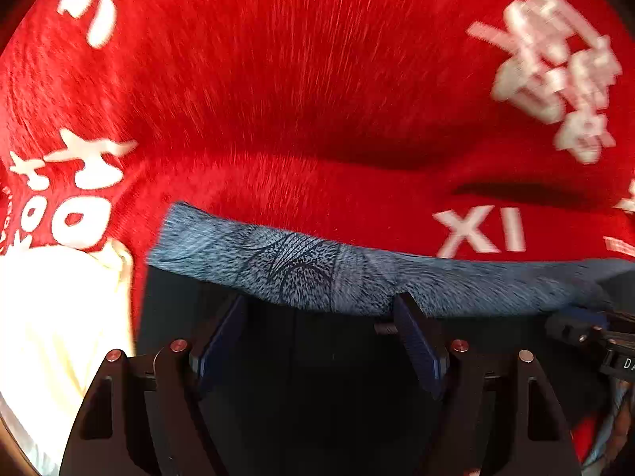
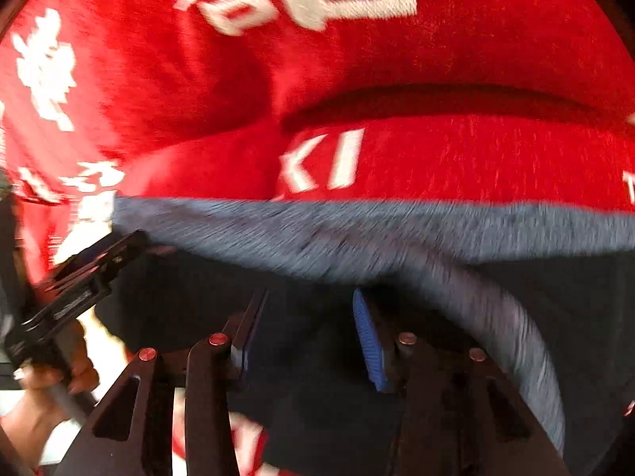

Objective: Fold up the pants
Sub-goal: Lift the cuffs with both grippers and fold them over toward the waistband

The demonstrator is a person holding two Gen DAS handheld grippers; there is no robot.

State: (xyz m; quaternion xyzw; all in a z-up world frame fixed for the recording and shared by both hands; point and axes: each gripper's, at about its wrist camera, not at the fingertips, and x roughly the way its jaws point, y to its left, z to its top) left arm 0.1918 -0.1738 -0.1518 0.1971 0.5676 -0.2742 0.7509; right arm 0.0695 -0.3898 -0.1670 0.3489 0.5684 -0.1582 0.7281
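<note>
Red plush cloth (image 1: 301, 79) printed with white characters and letters covers whatever surface lies under my work, so I cannot tell whether it is a counter or a bed. It fills the far part of both wrist views, and a long dark crease runs across it past the letters "XI". Nothing of the room beyond shows, only black at the lens corners. At the left edge of my left view a pale cream fabric (image 1: 51, 317) lies against the red cloth.

The pants (image 1: 317, 273) are dark navy, with a grey-blue patterned band running crosswise; that band meets the red cloth along its far side, and the dark fabric spreads toward me under both tools. In my right view the band curls round toward the near right.

My left tongs (image 1: 317, 309) stand spread above the dark fabric, the tips right at the band's near edge; both views are motion-blurred, and I see no fabric pinched between the pads. My right tongs (image 2: 309, 301) are also parted, less widely, over the dark fabric just short of the band, with nothing gripped that I can make out.

At the left edge of my right view, my left hand (image 2: 47, 392) wraps the handle of the other tool.
</note>
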